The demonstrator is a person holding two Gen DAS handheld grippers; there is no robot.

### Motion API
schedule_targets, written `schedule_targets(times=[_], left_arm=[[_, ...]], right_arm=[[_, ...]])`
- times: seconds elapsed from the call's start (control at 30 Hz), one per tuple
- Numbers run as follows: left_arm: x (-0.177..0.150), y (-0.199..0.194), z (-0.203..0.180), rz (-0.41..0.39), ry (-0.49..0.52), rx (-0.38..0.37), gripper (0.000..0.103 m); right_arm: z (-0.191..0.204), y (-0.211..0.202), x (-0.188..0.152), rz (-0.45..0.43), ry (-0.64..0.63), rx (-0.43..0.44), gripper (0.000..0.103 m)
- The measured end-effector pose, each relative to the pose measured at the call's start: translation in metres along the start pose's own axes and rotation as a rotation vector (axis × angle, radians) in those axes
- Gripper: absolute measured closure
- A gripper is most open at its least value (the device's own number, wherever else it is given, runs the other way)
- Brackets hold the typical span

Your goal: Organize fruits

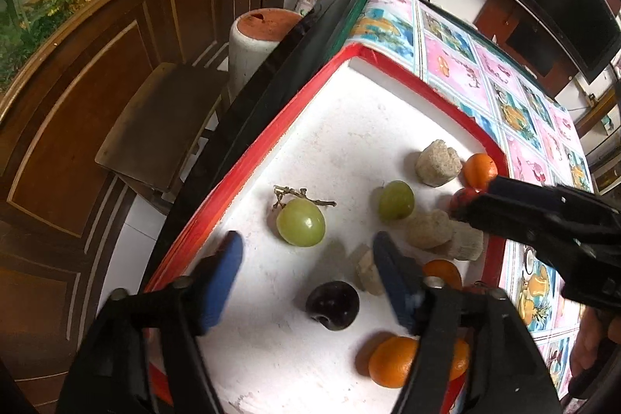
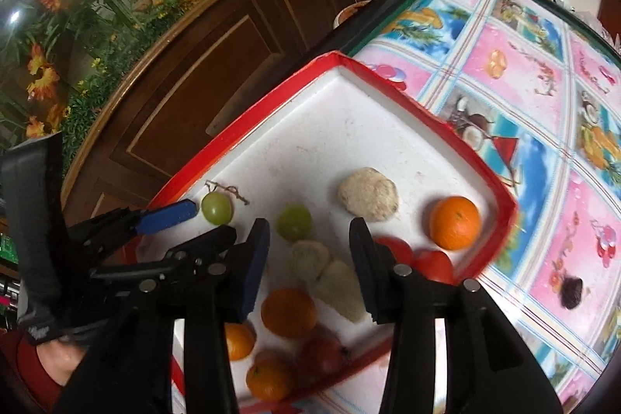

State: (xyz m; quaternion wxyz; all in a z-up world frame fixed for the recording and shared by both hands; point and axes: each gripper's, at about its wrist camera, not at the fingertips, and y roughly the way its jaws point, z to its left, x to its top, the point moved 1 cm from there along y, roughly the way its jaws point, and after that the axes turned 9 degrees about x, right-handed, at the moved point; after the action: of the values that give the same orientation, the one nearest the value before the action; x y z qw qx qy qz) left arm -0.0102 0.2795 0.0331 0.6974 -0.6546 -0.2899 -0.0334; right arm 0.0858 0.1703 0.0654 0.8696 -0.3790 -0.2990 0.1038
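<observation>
1. Hovering over the red-rimmed white tray (image 1: 248, 158), the left gripper (image 1: 306, 278) has its jaws apart and empty, with the dark plum (image 1: 332, 305) lying just below between them, likely its own drop-off or its next pick.
2. The right gripper (image 2: 310, 266) is also parted and holds nothing, poised above pale brown lumps (image 2: 333, 278) near the tray's right rim.
3. Two green grapes (image 1: 300, 224) sit toward the left rim, oranges (image 2: 454, 222) by the right rim, which suggests grouping by kind.
4. Only the left wrist view shows the plum; only the right shows red fruits (image 2: 432, 264) in the near right corner.
</observation>
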Motion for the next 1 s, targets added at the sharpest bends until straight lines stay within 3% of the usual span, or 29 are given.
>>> schedule_targets(times=[0.03,0.07,0.2,0.33,0.43,0.7,0.83,1.0], left_arm=[[0.000,-0.003,-0.001,-0.009,-0.001,0.005,0.027],[-0.001,-0.006,-0.002,-0.018,-0.001,0.008,0.021],[-0.004,-0.010,-0.008,-0.006,0.010,0.032,0.016],[-0.010,-0.015,-0.012,-0.016,0.005,0.071,0.014],[-0.013,-0.025,-0.016,-0.045,0.013,0.097,0.014],[-0.020,-0.059,-0.032,-0.156,0.075,0.204,0.014],[-0.022,-0.074,-0.030,-0.181,0.042,0.328,0.014],[-0.027,-0.075,-0.036,-0.160,0.075,0.284,0.014]], right_arm=[[0.000,-0.004,-0.002,-0.006,0.001,0.002,0.055],[-0.001,-0.009,-0.005,-0.014,0.004,0.003,0.048],[-0.006,-0.030,-0.019,-0.049,0.019,0.002,0.021],[-0.009,-0.042,-0.031,-0.068,-0.010,-0.034,0.015],[-0.008,-0.052,-0.039,-0.086,-0.047,-0.069,0.000],[-0.003,-0.066,-0.063,-0.094,-0.096,-0.085,0.000],[-0.004,-0.073,-0.073,-0.101,-0.092,-0.079,0.000],[-0.004,-0.080,-0.081,-0.109,-0.083,-0.068,0.000]])
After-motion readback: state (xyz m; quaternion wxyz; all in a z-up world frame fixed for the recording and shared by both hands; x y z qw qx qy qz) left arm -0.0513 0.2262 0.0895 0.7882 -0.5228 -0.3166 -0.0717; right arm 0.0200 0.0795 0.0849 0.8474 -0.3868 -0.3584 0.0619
